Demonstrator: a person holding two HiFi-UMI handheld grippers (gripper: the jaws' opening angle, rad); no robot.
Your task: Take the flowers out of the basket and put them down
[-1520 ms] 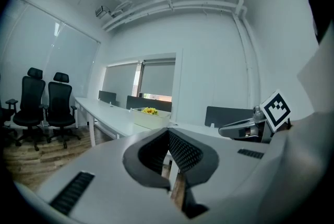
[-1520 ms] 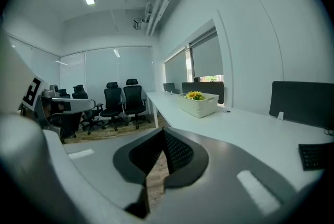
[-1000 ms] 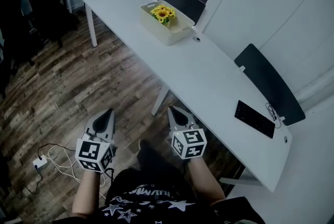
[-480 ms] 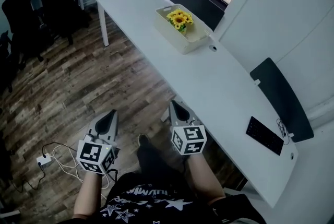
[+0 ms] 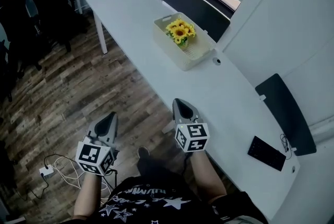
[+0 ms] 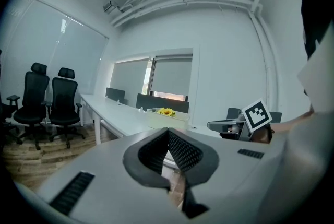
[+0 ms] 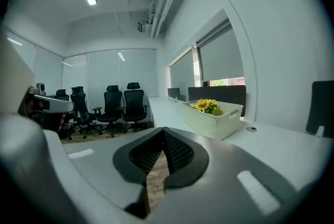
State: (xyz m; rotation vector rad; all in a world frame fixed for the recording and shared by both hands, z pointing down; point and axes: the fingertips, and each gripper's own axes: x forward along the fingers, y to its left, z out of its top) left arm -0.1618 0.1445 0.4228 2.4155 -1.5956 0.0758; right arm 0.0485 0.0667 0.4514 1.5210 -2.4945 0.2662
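Observation:
A cream perforated basket stands on the long white desk, with a bunch of yellow sunflowers inside it. The right gripper view shows the basket and flowers ahead to the right; in the left gripper view the flowers are small and far. My left gripper hangs over the wooden floor, shut and empty. My right gripper is at the desk's near edge, shut and empty. Both are well short of the basket.
Dark partition panels line the desk's far side. A black keyboard lies at the desk's right end. Black office chairs stand at the left. A white power strip with cables lies on the wooden floor.
Both grippers and the view have moved toward the desk; the basket sits lower and closer in the head view. The right gripper has reached the desk's edge. Both jaws stay shut.

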